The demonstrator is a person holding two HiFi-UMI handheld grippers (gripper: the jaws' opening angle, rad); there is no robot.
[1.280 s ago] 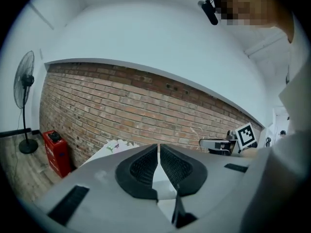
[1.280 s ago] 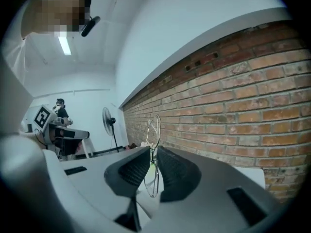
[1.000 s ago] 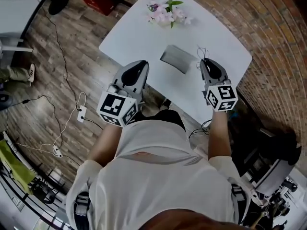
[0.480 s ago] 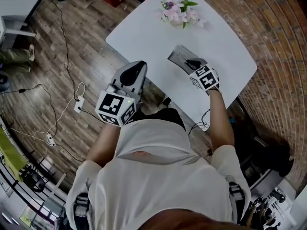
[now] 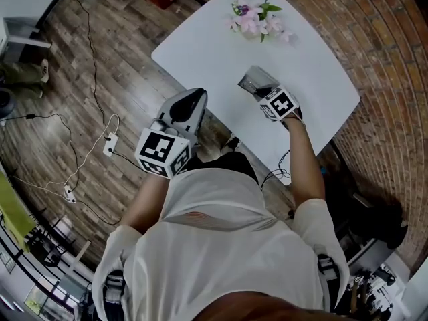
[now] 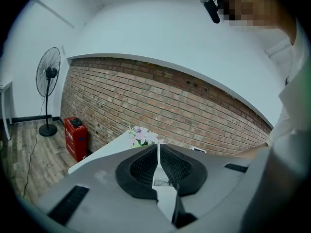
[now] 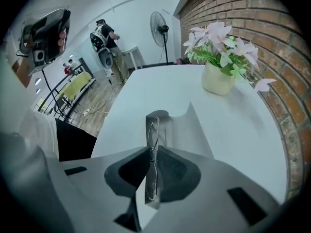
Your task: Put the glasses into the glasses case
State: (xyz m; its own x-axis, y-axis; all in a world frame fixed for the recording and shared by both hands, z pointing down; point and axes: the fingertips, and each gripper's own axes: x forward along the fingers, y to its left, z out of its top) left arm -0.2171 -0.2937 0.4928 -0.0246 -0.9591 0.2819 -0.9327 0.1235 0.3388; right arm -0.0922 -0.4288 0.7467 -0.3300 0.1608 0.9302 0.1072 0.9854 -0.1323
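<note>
In the right gripper view my right gripper is shut on thin wire-framed glasses, held edge-on between the pads. Their front end pokes down into the open mouth of the grey glasses case on the white table. From the head view the right gripper points steeply down over the case, hiding most of it. My left gripper hovers by the table's near edge, away from the case. Its jaws are closed with nothing between them, as the left gripper shows in its own view.
A pot of pink flowers stands at the table's far side, also the flowers close behind the case. A brick wall runs along the right. Cables and a power strip lie on the wood floor left; a fan and red box beyond.
My right gripper has dropped from beside the case and tipped steeply down onto it, carrying the glasses to the case's mouth. The left gripper has shifted only slightly.
</note>
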